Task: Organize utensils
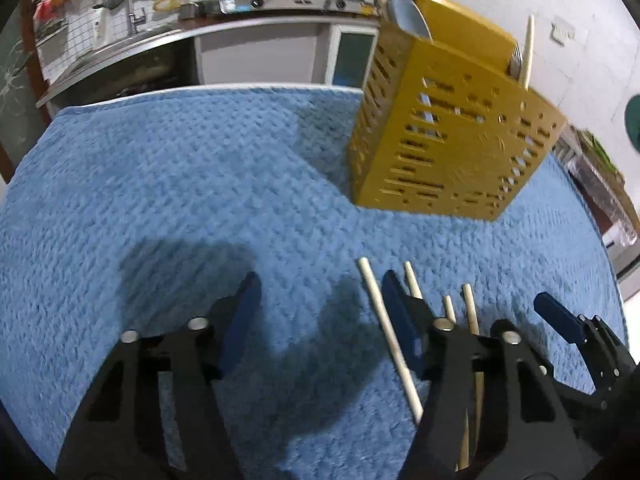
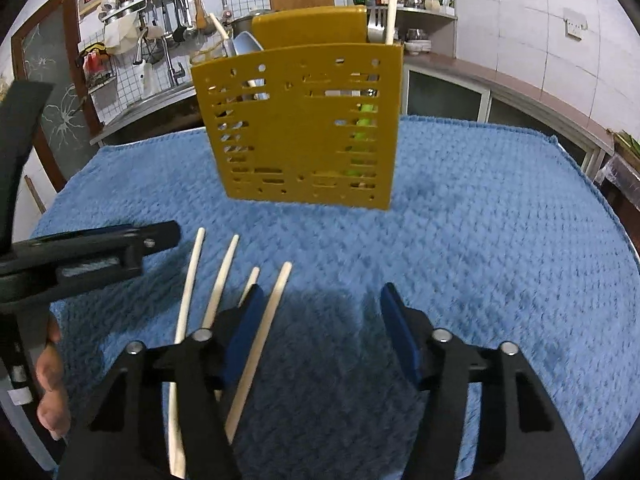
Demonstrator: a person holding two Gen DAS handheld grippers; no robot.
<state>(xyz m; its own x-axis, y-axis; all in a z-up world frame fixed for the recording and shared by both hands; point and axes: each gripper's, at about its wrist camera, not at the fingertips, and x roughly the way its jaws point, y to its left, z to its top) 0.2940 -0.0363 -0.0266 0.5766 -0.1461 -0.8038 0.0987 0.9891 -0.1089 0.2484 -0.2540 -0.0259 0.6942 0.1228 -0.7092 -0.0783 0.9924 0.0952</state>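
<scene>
Four pale chopsticks (image 2: 192,276) lie on the blue towel (image 2: 480,260) that covers the desk, in the lower left of the right wrist view. Their long axes run roughly from the bottom of the frame up toward the yellow utensil holder (image 2: 300,132), fanned slightly, tips spread apart at the far end. In the left wrist view the same chopsticks (image 1: 384,320) sit at lower centre-right, angled up and a little leftward.

The holder stands upright near the far middle of the towel, its slotted face toward the cameras; a fork (image 2: 376,26), one chopstick and a pale spoon-like piece stick out of its top. What is lower inside shows only through the slots, a green shape among it, too broken up to name.

The left gripper (image 1: 316,280) has its jaws apart with nothing between them, only towel; its right finger lies over the chopsticks and hides part of them. The right gripper (image 2: 322,292) also stands with jaws apart and empty, one chopstick just inside its left finger, not pinched. Both pairs of jaws have narrowed to about half-wide.

The towel is bare to the right and left of the holder. The chopsticks' near ends are hidden under the gripper bodies
</scene>
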